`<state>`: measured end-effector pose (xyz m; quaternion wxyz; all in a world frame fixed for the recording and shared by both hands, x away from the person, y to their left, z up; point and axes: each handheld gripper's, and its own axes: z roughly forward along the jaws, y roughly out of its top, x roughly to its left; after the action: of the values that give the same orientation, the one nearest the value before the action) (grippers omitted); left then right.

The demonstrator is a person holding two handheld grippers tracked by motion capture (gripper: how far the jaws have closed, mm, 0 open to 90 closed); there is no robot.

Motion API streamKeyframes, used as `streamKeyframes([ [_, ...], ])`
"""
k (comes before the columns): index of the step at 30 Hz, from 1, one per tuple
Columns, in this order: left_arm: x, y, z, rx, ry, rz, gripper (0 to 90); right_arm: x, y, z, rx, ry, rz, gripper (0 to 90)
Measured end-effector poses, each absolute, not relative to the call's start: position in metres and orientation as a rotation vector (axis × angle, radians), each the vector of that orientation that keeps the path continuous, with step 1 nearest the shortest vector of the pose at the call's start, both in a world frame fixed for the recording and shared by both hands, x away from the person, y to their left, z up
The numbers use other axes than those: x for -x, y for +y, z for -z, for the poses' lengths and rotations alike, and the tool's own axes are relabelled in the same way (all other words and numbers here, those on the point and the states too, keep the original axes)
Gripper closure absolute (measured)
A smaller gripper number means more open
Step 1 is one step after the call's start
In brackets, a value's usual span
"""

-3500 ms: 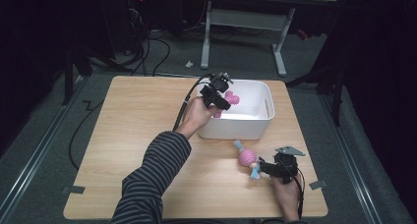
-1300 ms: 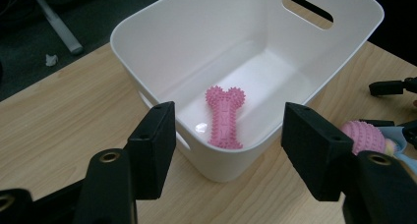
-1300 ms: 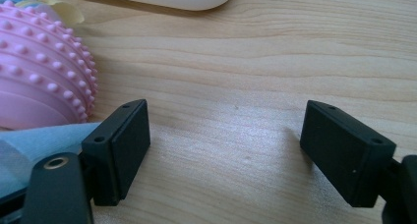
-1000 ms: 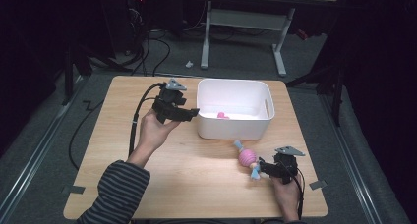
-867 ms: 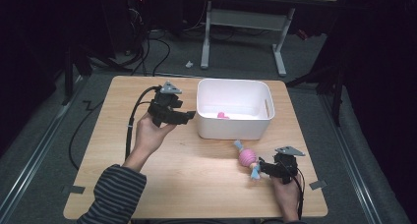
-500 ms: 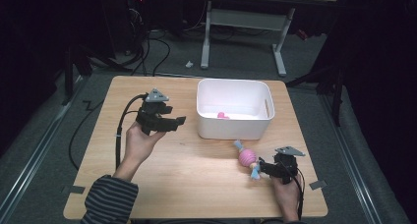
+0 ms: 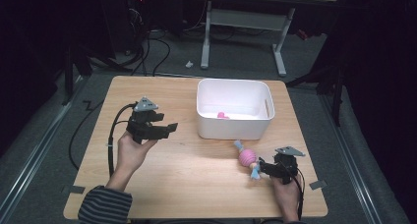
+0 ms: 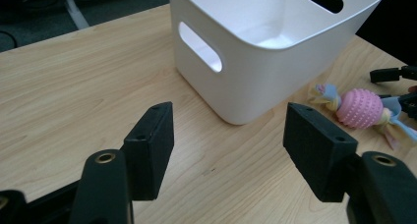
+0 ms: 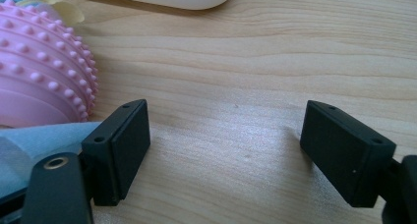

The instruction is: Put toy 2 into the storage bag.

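The rectangular light wooden table (image 7: 196, 184) carried everything. Toward its far right side stood a white rectangular plastic bin (image 7: 235, 130) with slotted handle cut-outs in its end walls, and a small pink object (image 7: 223, 115) lay on the bin's floor, too small to make out further.

The left gripper (image 7: 167, 130), black with a grey three-cornered plate on top, was held in the person's left hand (image 7: 130, 153) above the table, well to the left of the bin, and its tips pointed toward the bin's near left corner. Its jaws stood apart, and between them there was nothing but bare wood, as the left gripper view showed (image 8: 227, 150).

The right gripper (image 7: 261, 168) lay low over the table's near right part, in front of the bin. Its jaws were spread wide and gripped nothing; in the right gripper view (image 9: 223, 145) bare table showed between the pads.

The pink knobbly rubber ball toy with blue and yellow cloth tails (image 7: 247, 158) lay on the table just in front of the bin's near wall. It was just beside the right gripper's tips, outside the gap between the jaws, its blue tail reaching alongside one jaw (image 9: 34, 138).
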<state>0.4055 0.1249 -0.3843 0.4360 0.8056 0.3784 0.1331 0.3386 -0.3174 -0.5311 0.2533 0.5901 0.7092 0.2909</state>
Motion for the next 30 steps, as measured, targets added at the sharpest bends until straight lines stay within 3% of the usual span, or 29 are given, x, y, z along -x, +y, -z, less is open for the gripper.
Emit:
streamKeyframes([
  [30,-0.397,0.15,0.436,-1.942,1.098,-0.27,35.4,-0.339,-0.317,0.531,-1.604,1.927,-0.791,19.1],
])
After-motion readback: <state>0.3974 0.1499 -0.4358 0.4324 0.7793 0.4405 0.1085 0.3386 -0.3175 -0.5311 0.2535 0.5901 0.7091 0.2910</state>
